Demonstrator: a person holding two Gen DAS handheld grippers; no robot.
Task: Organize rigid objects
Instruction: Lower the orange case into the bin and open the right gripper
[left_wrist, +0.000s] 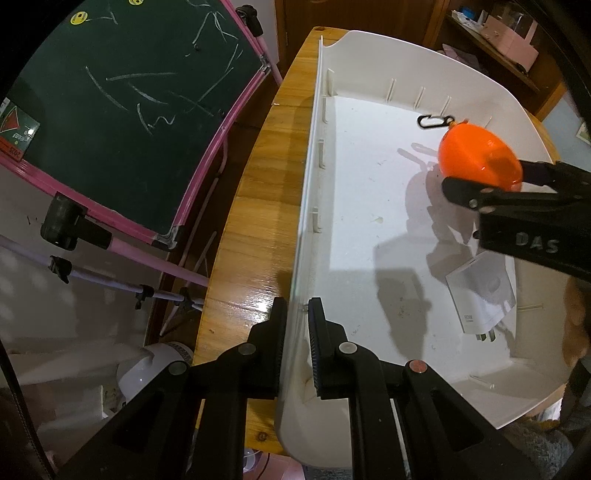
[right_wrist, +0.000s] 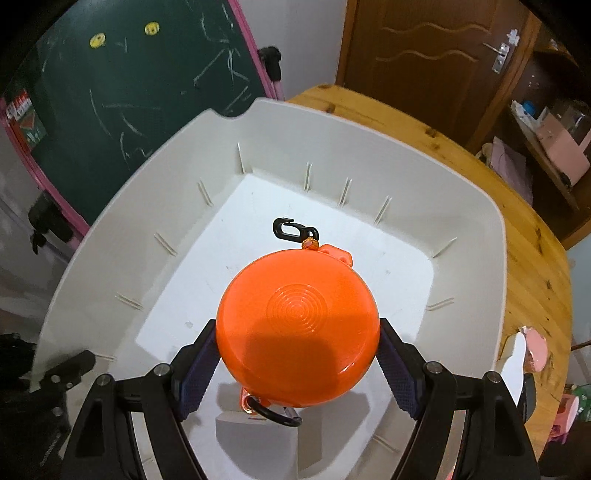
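Observation:
A round orange disc (right_wrist: 299, 325) with a black clip (right_wrist: 293, 230) on its far end hangs over the white bin (right_wrist: 469, 236). My right gripper (right_wrist: 297, 332) is shut on the disc, pads pressed against both sides. In the left wrist view the same disc (left_wrist: 480, 155) and right gripper (left_wrist: 491, 181) hover above the bin floor, the clip (left_wrist: 436, 121) pointing to the far wall. A white charger (left_wrist: 480, 295) lies on the bin floor beneath them. My left gripper (left_wrist: 297, 317) is shut on the bin's left wall (left_wrist: 306, 221), one finger inside and one outside.
The bin stands on a round wooden table (left_wrist: 258, 206). A green chalkboard (left_wrist: 122, 92) in a pink frame stands on an easel off the table's left side. A brown door (right_wrist: 424, 48) and a cluttered shelf (right_wrist: 554, 147) are behind. Pink items (right_wrist: 535, 350) sit at the table's right edge.

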